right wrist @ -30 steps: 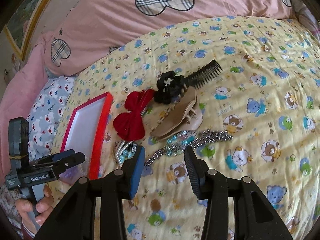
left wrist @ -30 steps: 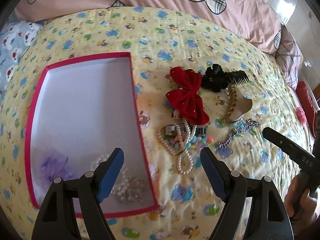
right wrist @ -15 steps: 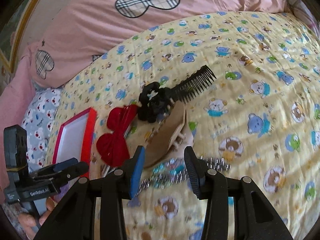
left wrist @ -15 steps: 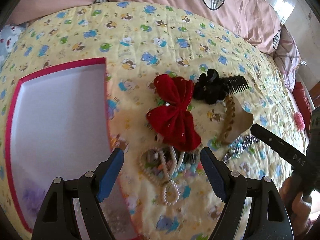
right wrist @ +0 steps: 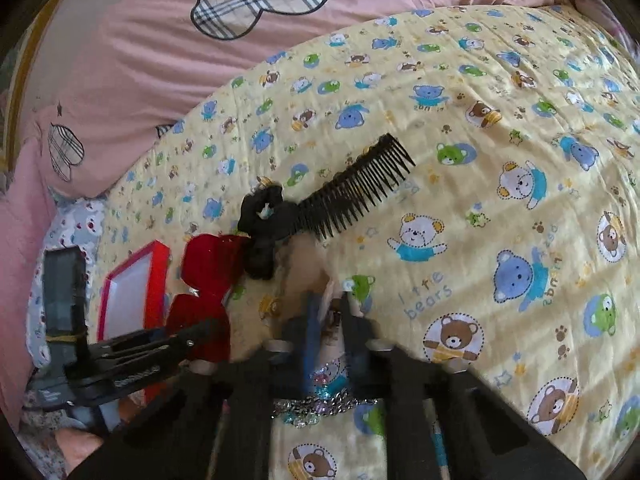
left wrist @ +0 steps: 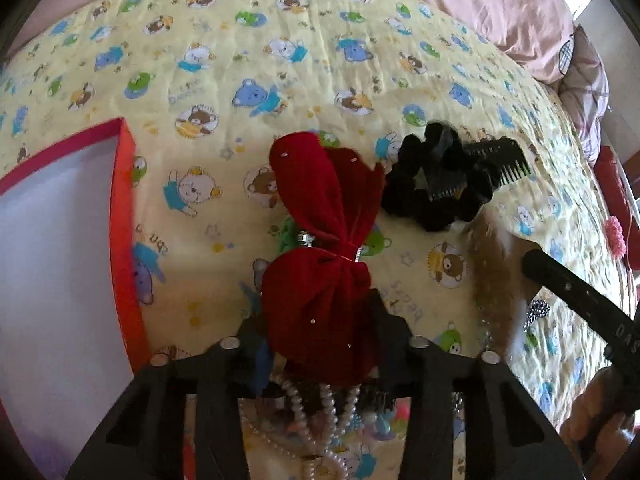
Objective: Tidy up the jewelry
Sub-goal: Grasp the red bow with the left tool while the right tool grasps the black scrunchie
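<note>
A red velvet bow (left wrist: 320, 264) lies on the yellow bear-print blanket. My left gripper (left wrist: 320, 332) is closing, and its pads press on the bow's lower lobe. A pearl necklace (left wrist: 320, 404) lies under that gripper. The red-rimmed white box (left wrist: 124, 240) is on the left. In the right wrist view my right gripper (right wrist: 330, 320) is shut on the thin near edge of a beige hair claw (right wrist: 304, 268). A silver chain with blue beads (right wrist: 324, 400) lies below its fingers. A black flower comb (right wrist: 352, 192) sits beyond the claw, next to the red bow (right wrist: 208, 268).
A pink quilt with plaid hearts (right wrist: 200, 60) is bunched along the far side of the bed. A small pink flower piece (left wrist: 614, 236) lies at the right edge of the blanket. A hand (left wrist: 592, 420) holds the right gripper's handle. To the right of the comb the blanket (right wrist: 520, 200) is bare.
My left gripper moved right from over the box to the red bow, and its jaws narrowed onto it. My right gripper moved forward over the chain and shut on the beige claw.
</note>
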`<state>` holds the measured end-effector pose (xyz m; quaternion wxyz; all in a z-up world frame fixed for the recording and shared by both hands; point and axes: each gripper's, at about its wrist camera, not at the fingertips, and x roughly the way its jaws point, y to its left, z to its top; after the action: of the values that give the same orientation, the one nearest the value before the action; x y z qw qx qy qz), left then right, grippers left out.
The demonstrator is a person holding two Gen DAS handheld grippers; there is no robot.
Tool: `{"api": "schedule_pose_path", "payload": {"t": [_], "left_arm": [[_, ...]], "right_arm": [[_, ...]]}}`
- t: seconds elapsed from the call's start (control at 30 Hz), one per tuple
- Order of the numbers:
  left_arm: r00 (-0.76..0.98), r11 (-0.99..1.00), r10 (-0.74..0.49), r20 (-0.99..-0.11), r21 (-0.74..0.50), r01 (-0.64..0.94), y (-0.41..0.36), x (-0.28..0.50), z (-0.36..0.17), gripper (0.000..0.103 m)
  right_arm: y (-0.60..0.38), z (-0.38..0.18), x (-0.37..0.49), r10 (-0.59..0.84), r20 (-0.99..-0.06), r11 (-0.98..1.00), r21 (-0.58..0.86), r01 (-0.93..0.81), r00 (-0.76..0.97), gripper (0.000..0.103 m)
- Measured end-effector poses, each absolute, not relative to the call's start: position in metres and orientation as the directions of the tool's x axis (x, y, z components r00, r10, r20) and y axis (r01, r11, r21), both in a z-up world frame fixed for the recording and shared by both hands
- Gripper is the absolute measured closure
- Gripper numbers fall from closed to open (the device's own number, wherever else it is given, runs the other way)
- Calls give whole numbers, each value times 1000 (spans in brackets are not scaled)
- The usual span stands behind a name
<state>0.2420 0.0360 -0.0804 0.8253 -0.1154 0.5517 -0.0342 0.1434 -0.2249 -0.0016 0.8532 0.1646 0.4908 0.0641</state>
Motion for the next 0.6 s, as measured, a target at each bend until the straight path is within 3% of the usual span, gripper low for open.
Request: {"api": "schedule_pose_path", "payload": {"t": [0.2,0.6], "left_arm": [[428,959,-227,-875,-277,-58,36,229,-70,78],[508,937,-264,-820,-342,-65,75,160,-21,78]], "right_arm": [[-228,8,137,275,-803,934,353,50,528,99],[-205,25,110,303,-803,938,347,-12,513,99]]}}
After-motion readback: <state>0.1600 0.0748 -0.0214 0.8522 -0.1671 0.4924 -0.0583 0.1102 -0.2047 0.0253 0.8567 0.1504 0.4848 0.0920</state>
